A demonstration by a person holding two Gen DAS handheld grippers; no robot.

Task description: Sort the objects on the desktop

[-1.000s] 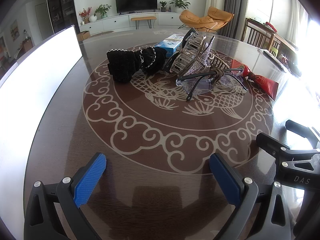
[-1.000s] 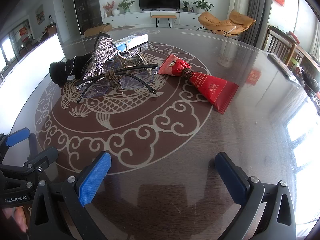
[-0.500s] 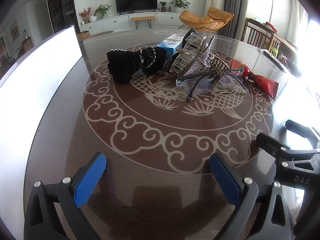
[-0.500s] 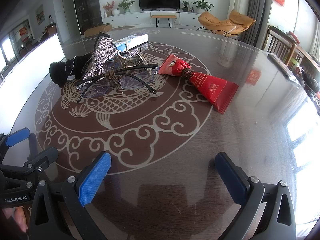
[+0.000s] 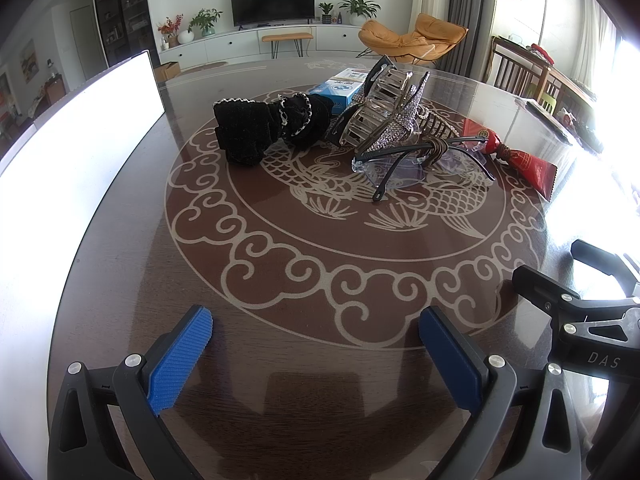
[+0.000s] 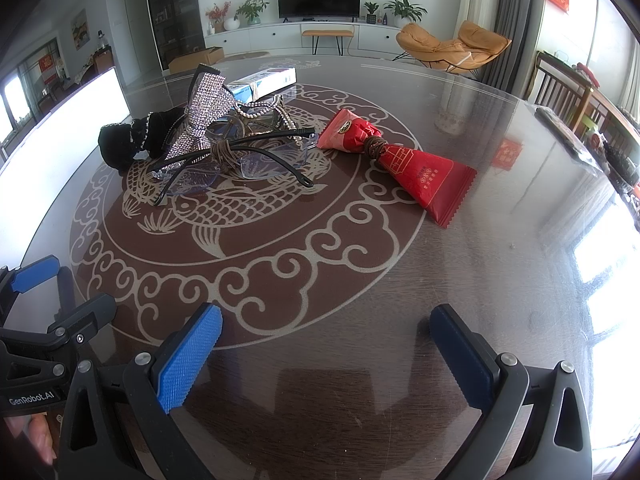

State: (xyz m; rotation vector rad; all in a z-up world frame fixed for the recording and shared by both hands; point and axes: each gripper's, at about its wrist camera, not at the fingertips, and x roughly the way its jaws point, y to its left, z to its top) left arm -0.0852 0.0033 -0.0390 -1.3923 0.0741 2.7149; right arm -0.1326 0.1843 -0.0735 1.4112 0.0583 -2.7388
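Round patterned table [image 5: 120,280], cluttered glasses [image 6: 240,160] well beyond both empty, wide-open grippers [image 5: 316,354] [image 6: 326,354].

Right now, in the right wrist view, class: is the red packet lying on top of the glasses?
No. The red packet lies flat on the table, beside and apart from the glasses.

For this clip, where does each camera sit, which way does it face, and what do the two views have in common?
Left wrist: on the left gripper, low over the table, facing the black scrunchie and glasses; its open blue pads and the right gripper's frame at right show.
Right wrist: on the right gripper, facing the red packet; open pads, the left gripper and fingertips show.
Shared: the pile, hair claw, television.
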